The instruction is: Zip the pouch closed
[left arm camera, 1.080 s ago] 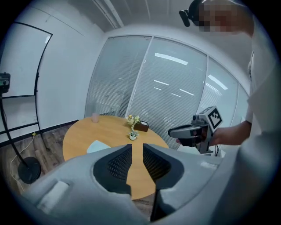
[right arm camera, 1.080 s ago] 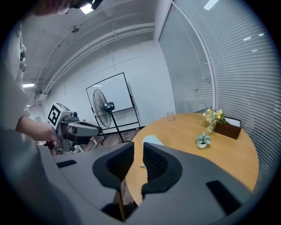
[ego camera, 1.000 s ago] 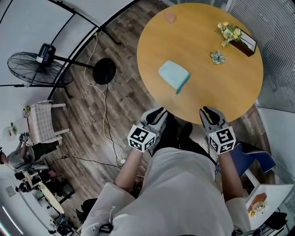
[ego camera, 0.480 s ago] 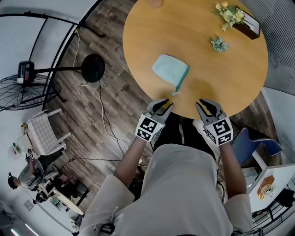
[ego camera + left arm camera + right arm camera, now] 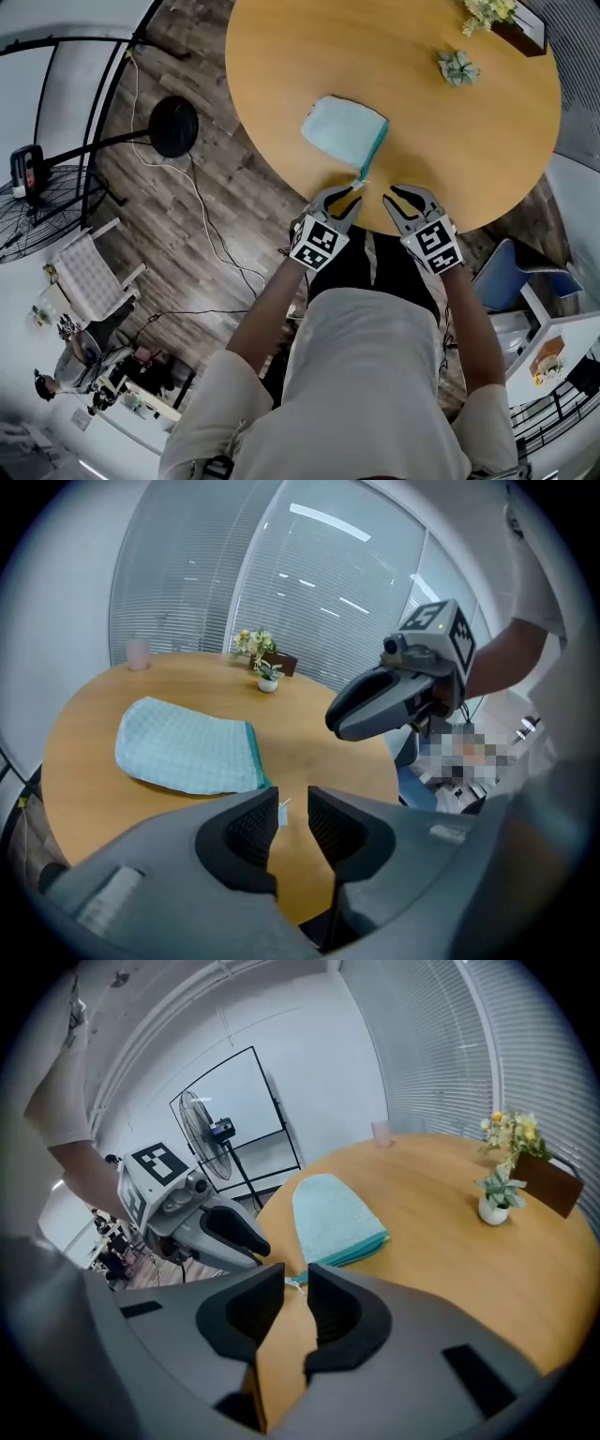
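A pale teal checked pouch (image 5: 345,128) lies flat on the round wooden table (image 5: 281,56), its darker teal zipper edge toward me. Its small white zipper pull (image 5: 362,185) sticks out at the near corner by the table edge. My left gripper (image 5: 340,197) is open just left of the pull, which shows between its fingers in the left gripper view (image 5: 282,810) without touching them. My right gripper (image 5: 400,195) is open just right of the pull, holding nothing. In the right gripper view the pouch (image 5: 333,1218) lies ahead, with the left gripper (image 5: 225,1232) to its left.
A small potted plant (image 5: 457,67) and a flower box (image 5: 502,14) stand at the table's far right. A pink cup (image 5: 138,652) stands at the far edge. On the floor are a lamp base (image 5: 173,127), cables, a fan (image 5: 28,178) and a blue chair (image 5: 516,277).
Both grippers have moved forward from below the table edge up to the pouch's near corner, closing in on the zipper pull from either side. The pouch has not moved.
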`<state>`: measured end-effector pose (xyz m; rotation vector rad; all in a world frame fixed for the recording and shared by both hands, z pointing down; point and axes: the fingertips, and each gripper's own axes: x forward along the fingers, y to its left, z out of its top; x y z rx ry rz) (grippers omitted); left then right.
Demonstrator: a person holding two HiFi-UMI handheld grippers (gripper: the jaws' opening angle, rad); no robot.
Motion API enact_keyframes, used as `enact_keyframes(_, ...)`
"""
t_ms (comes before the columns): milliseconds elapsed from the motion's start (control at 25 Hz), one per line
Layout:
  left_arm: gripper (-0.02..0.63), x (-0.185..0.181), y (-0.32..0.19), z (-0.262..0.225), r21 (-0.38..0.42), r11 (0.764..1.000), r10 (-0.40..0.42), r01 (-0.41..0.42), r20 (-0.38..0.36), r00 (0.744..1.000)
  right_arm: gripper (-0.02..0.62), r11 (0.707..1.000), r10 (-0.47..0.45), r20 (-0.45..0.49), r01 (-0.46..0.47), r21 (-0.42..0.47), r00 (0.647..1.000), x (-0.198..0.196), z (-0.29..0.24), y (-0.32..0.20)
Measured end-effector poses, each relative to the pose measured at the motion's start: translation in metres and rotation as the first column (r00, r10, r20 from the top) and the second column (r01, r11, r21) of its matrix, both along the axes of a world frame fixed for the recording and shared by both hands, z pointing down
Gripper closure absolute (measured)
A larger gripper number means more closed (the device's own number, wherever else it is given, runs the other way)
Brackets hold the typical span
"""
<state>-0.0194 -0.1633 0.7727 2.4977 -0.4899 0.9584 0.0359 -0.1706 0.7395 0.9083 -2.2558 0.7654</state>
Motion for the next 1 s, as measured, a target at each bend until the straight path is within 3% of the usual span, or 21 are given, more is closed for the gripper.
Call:
enact_keyframes(240,0.511,0.006,0.001,0.042,-0.012,0.997,0.082,-0.081,0.067,0.994,0.515,0.997,-0.069,-0.023,0.068,-0.046,0.997,-0.016,0.038,-0.003)
enact_keyframes(440,0.515,0.006,0.0,0.061,-0.025,0.994,0.104,-0.102,0.106,0.989,0.514,0.991,-0.111,-0.021,0.109,-0.083,0.994,-0.024,0.061,-0.002)
enact_keyframes(600,0.565,0.003,-0.003,0.066,-0.041,0.995,0.098,-0.095,0.099,0.99,0.514,0.984,-0.157,-0.04,0.152,-0.097,0.987,-0.029,0.077,-0.002)
enact_keyframes(1000,0.572,0.003,-0.009,0.068,-0.075,0.994,0.087,-0.082,0.056,0.995,0.514,0.972,-0.222,-0.086,0.213,-0.101,0.971,-0.038,0.107,-0.006)
